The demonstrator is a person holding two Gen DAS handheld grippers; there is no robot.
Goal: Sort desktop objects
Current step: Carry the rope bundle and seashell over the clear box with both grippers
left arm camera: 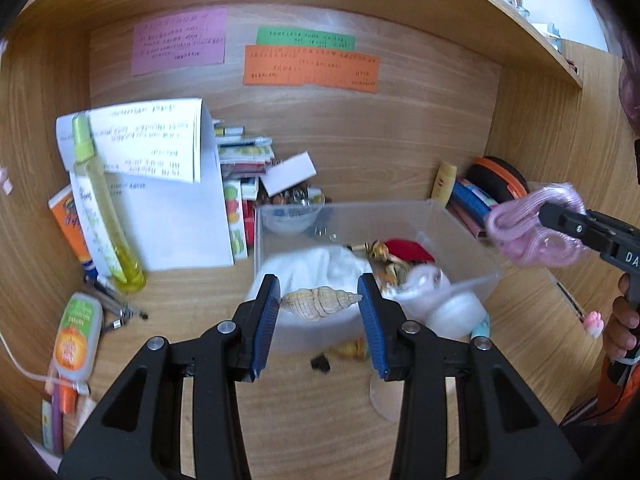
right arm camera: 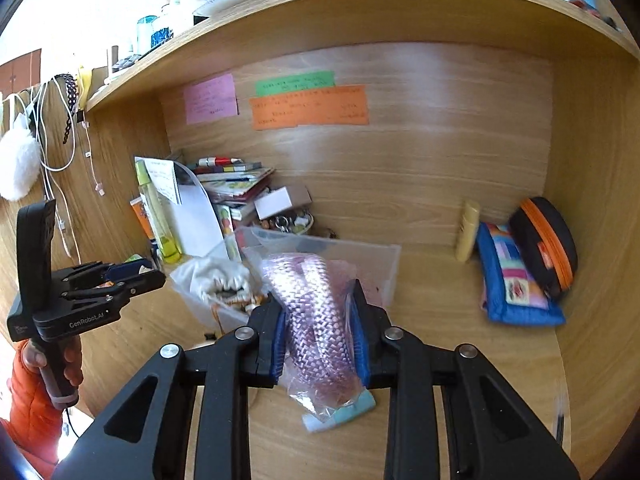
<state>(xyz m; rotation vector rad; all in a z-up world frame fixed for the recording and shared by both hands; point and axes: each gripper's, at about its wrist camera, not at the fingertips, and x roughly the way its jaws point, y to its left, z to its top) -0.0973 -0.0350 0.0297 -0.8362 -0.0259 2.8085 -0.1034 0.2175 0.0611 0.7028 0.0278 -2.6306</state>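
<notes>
Left tongs [left arm camera: 320, 300] pinch a spiral seashell [left arm camera: 320, 300] end to end between the blue pads, at centre frame of the left wrist view, held over the near edge of the clear plastic bin [left arm camera: 472, 236]. Right tongs [right arm camera: 320, 328] are pressed onto a bagged pink braided cord [right arm camera: 308, 304], which hangs down through the jaws at lower centre of the right wrist view, just this side of the same bin [right arm camera: 384, 268].

Judging by the poses, both items are headed into the bin. To do it well, I would carry each one clearly past the rim before spreading the jaws, and release one side at a time so the two tools do not meet over the opening. The shell is gripped only at its tips and looks likely to twist out, so keep it level and lower it onto the white cloth [left arm camera: 320, 268] inside.

On the tabletop [left arm camera: 304, 412], a smaller shell [left arm camera: 354, 349] and a dark scrap [left arm camera: 320, 363] lie at lower centre. A yellow spray bottle [left arm camera: 104, 204] and papers [left arm camera: 160, 184] stand at the left; a blue pouch [right arm camera: 516, 280] and a black case [right arm camera: 544, 248] sit at the right.
</notes>
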